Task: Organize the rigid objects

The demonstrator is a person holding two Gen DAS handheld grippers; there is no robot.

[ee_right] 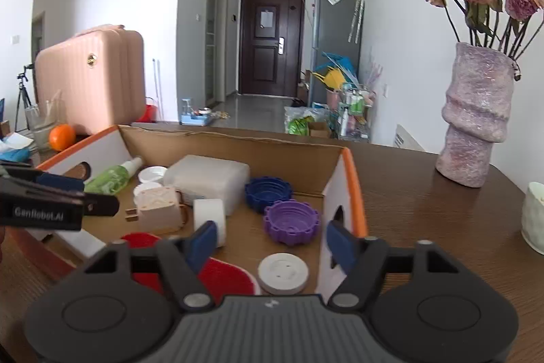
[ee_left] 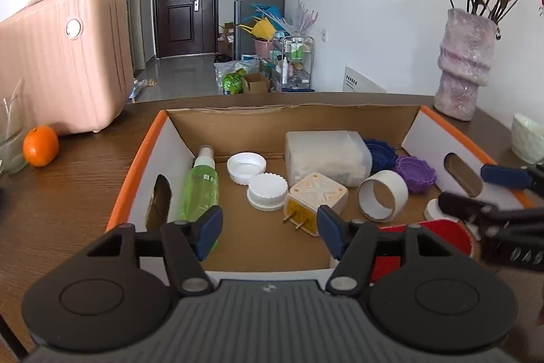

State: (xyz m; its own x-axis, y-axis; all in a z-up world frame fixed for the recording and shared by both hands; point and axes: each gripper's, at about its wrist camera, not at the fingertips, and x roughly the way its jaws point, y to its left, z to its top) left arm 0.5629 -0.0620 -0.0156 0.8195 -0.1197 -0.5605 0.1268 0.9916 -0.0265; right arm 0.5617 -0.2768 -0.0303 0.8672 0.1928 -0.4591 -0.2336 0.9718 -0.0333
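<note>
An open cardboard box [ee_left: 136, 172] with orange rims holds a green spray bottle [ee_left: 200, 186], white lids [ee_left: 246, 167], a translucent tub [ee_left: 326, 155], a beige plug adapter [ee_left: 316, 203], a white ring [ee_left: 382, 194], a blue lid [ee_right: 268, 189], a purple lid [ee_right: 292, 221], a white disc [ee_right: 283, 273] and a red pad [ee_right: 221, 274]. My left gripper [ee_left: 270, 232] hangs open over the box's near edge, nothing between its fingers. My right gripper [ee_right: 272, 242] is open and empty at the box's right wall [ee_right: 353, 189], above the white disc.
An orange [ee_left: 40, 150] and a glass [ee_left: 10, 138] stand left of the box, with a pink suitcase [ee_left: 68, 56] behind them. A pink vase of dried roses [ee_right: 476, 121] and a white bowl [ee_right: 533, 216] stand on the wooden table [ee_right: 425, 216] at the right.
</note>
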